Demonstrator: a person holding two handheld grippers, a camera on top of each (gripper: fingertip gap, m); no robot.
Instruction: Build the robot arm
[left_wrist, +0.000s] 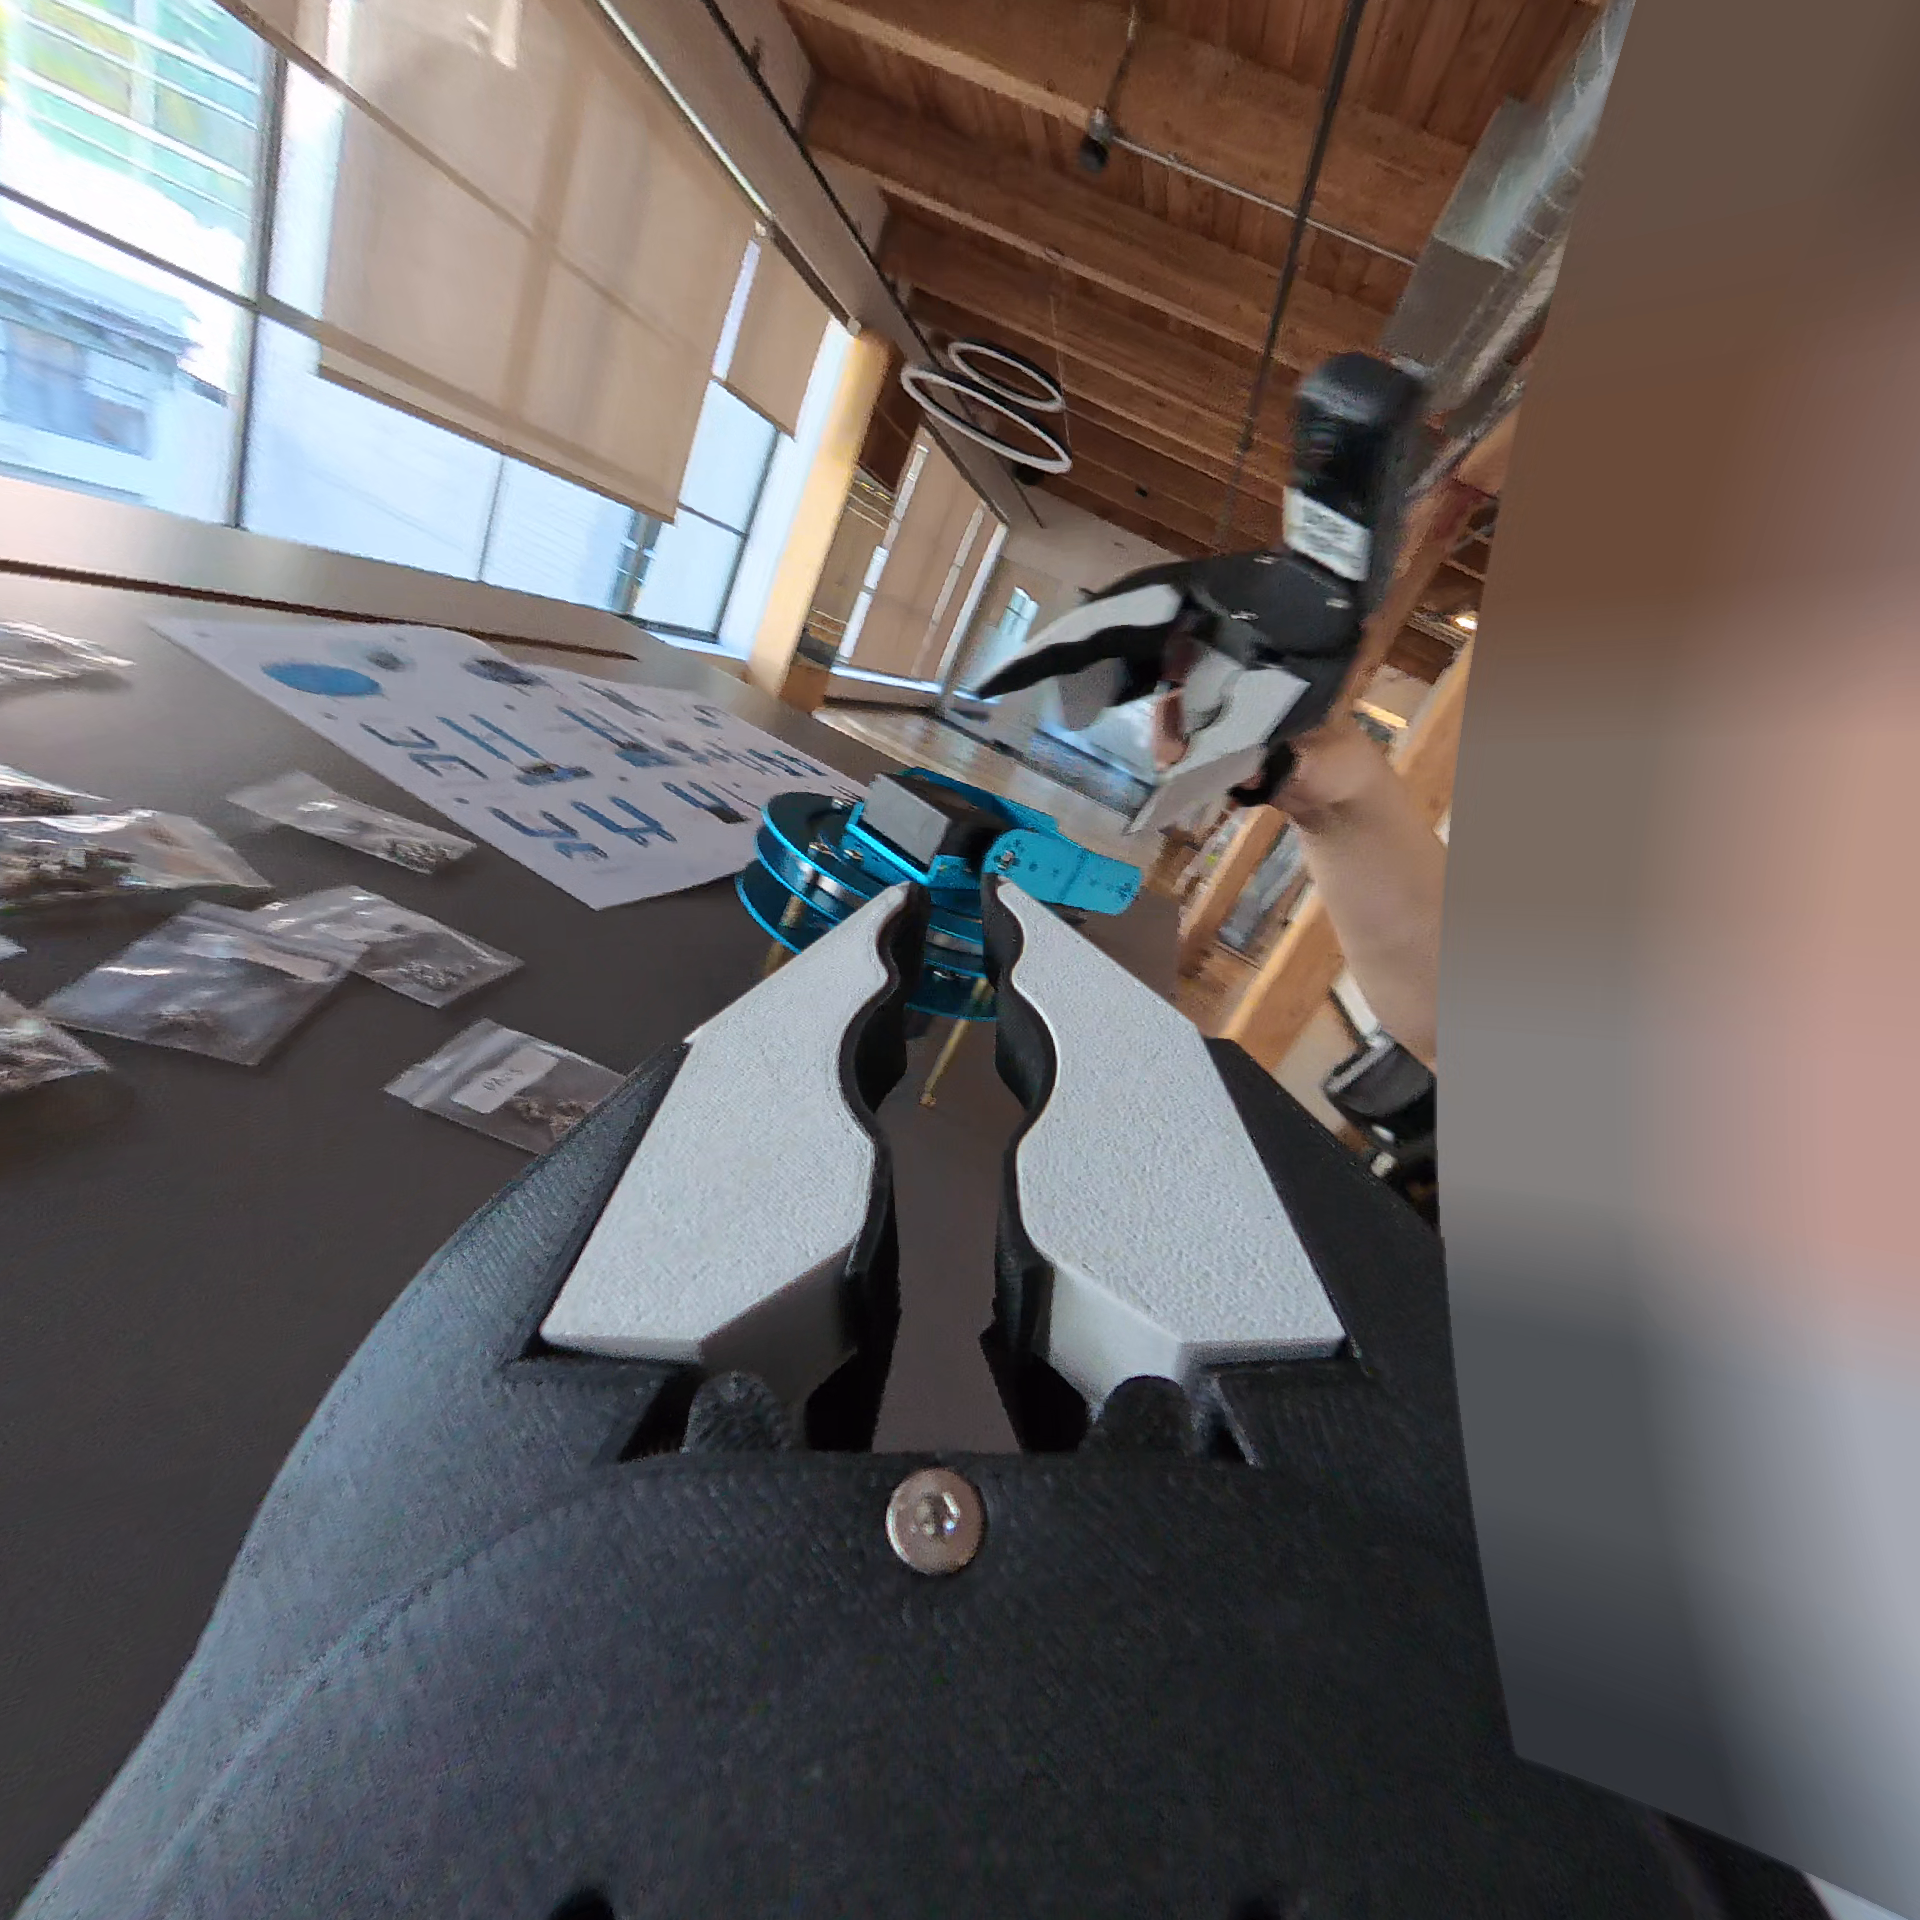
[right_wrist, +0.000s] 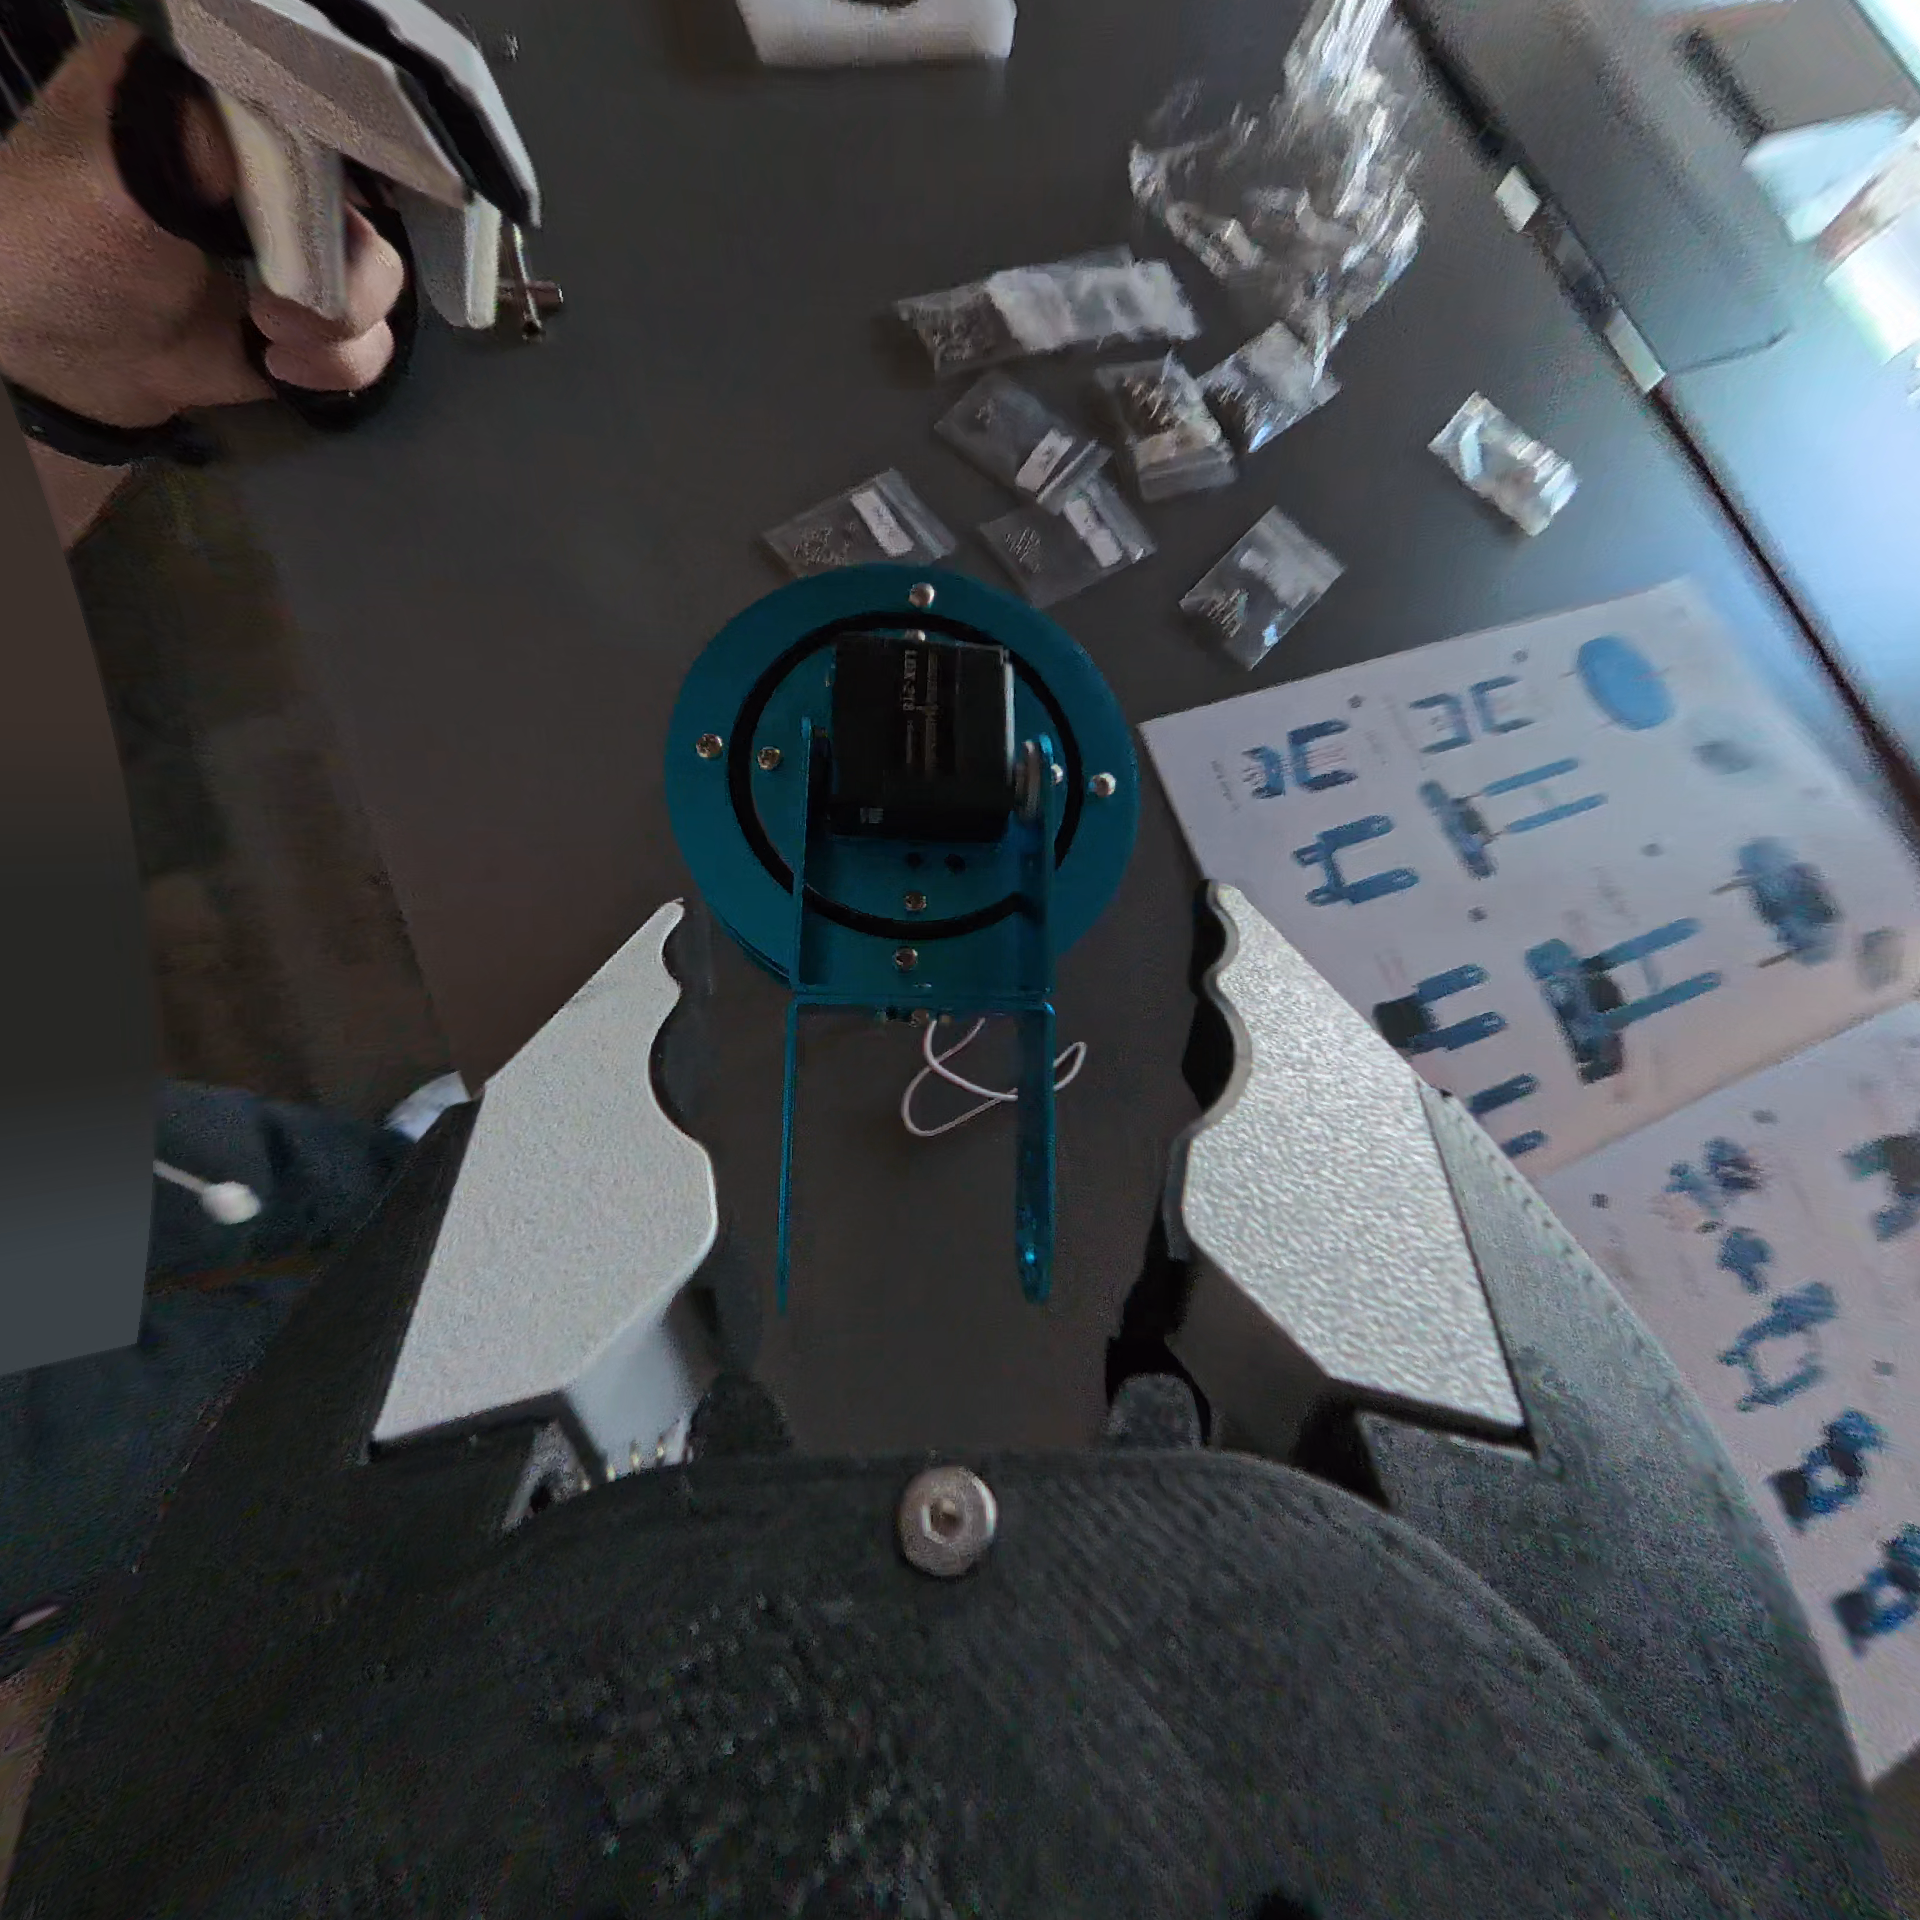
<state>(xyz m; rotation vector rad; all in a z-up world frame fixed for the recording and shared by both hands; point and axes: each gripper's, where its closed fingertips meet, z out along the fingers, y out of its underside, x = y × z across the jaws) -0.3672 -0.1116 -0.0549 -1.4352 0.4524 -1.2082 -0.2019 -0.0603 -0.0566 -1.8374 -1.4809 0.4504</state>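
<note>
Grippers apart above blue turntable

Blue round metal base flat on dark table, black servo mounted on top, U-bracket arms reaching between wide-apart right gripper fingers, directly below it; left gripper tips nearly closed, empty, just short of base.

Left tongs nearly closed, empty; right tongs spread wide

Blue turntable assembly, parts bags
</note>
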